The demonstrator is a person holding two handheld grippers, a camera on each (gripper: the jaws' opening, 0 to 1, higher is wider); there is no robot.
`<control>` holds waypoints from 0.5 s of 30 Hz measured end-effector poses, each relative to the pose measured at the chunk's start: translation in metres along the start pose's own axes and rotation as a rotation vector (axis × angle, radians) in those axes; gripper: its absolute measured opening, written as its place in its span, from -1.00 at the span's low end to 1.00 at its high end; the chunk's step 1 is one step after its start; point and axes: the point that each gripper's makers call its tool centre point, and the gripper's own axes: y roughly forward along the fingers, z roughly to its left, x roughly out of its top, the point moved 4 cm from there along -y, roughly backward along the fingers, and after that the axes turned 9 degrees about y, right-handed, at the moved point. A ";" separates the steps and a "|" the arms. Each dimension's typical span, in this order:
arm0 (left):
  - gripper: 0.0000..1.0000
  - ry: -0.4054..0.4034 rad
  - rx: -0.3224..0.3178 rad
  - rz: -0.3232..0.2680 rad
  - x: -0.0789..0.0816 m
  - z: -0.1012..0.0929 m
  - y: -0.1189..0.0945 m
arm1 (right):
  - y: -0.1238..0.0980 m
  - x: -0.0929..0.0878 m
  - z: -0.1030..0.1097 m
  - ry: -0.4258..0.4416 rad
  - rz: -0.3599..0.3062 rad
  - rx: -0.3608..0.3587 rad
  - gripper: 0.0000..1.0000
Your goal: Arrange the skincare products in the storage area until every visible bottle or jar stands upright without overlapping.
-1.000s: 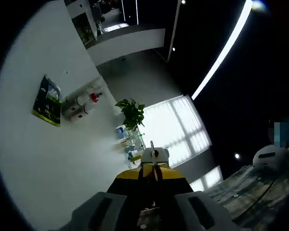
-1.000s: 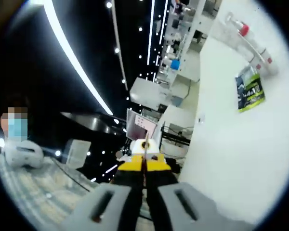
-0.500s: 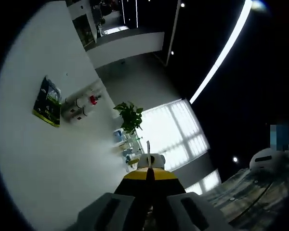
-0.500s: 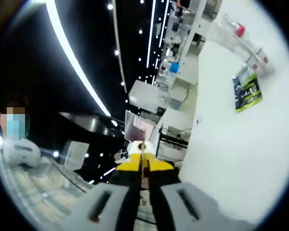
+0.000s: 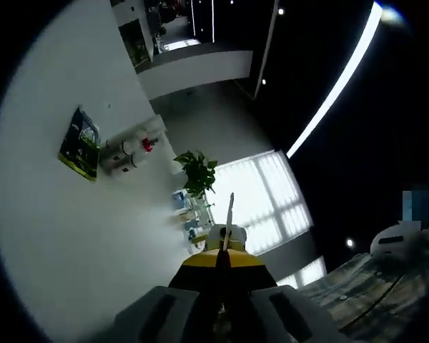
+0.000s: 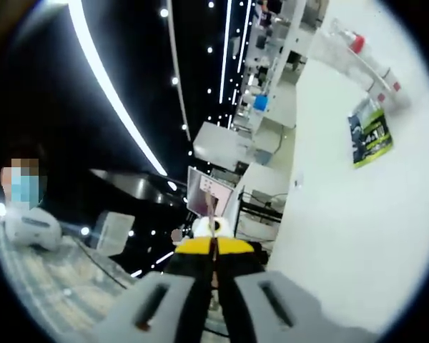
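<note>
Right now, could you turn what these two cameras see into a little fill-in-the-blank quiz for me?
1. Both sets of tongs, left and right, have their jaws ____.
2. The potted plant has ____ leaves.
3. The dark poster hangs on a ____ wall.

Missing words: shut; green; white

Small white wall-mounted units with a red part (image 5: 132,150) (image 6: 365,61) at 10 and 2 o'clock are too small to identify; green-and-black poster (image 5: 80,143) (image 6: 372,136) text is illegible.
</note>
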 end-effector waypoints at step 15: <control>-1.00 -0.015 0.070 0.028 0.034 0.031 -0.004 | -0.013 0.013 -0.009 -0.143 -0.090 -0.125 -0.70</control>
